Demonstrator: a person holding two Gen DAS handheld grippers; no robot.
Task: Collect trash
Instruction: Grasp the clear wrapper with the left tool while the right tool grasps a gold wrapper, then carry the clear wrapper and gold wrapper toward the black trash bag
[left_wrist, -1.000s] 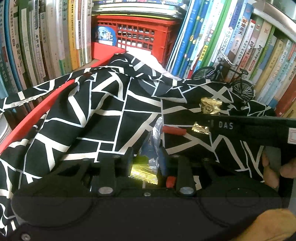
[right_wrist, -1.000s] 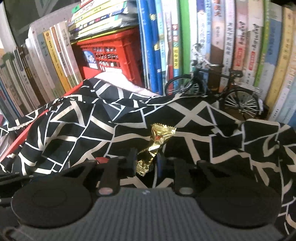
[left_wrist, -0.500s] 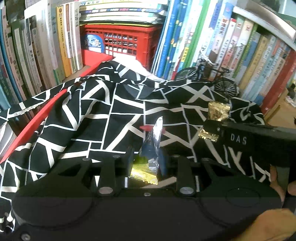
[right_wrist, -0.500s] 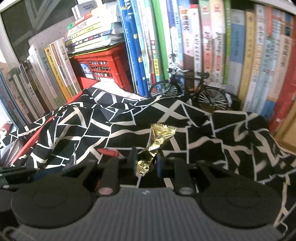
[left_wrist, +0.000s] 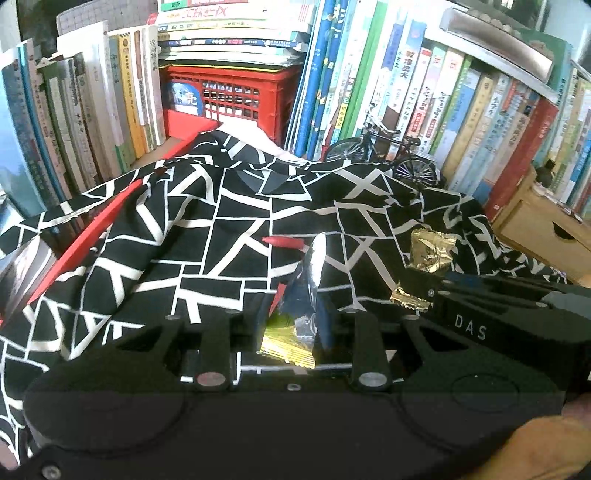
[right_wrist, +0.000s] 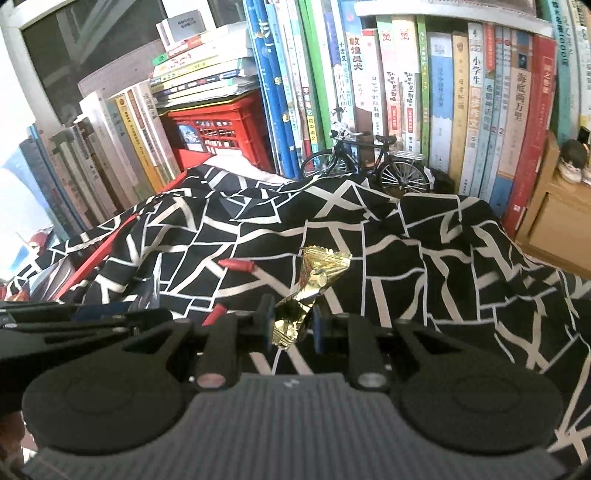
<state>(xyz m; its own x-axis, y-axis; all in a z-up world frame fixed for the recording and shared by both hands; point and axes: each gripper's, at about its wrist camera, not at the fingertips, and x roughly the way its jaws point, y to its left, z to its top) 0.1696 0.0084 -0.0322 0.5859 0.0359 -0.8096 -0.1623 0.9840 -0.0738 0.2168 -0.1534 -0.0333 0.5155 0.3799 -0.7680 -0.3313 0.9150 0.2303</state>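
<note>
My left gripper (left_wrist: 293, 314) is shut on a silvery wrapper with a gold and green end (left_wrist: 301, 295), which stands up between the pads above the black-and-white patterned cloth (left_wrist: 207, 236). My right gripper (right_wrist: 291, 321) is shut on a crumpled gold wrapper (right_wrist: 314, 280). The left wrist view also shows the right gripper (left_wrist: 413, 291) coming in from the right with that gold wrapper (left_wrist: 430, 251). A small red scrap (left_wrist: 282, 242) lies on the cloth just beyond the left gripper; the same red scrap (right_wrist: 236, 264) lies left of the gold wrapper in the right wrist view.
Upright books (left_wrist: 424, 92) line the back and left. A red crate (left_wrist: 229, 96) stands among them, with a model bicycle (right_wrist: 365, 166) beside it. A red board edge (left_wrist: 92, 240) runs under the cloth on the left. A wooden box (left_wrist: 546, 229) sits at right.
Both grippers have risen and pulled back from the cloth with their wrappers; the cloth and bookshelf look farther away and more of the shelf shows.
</note>
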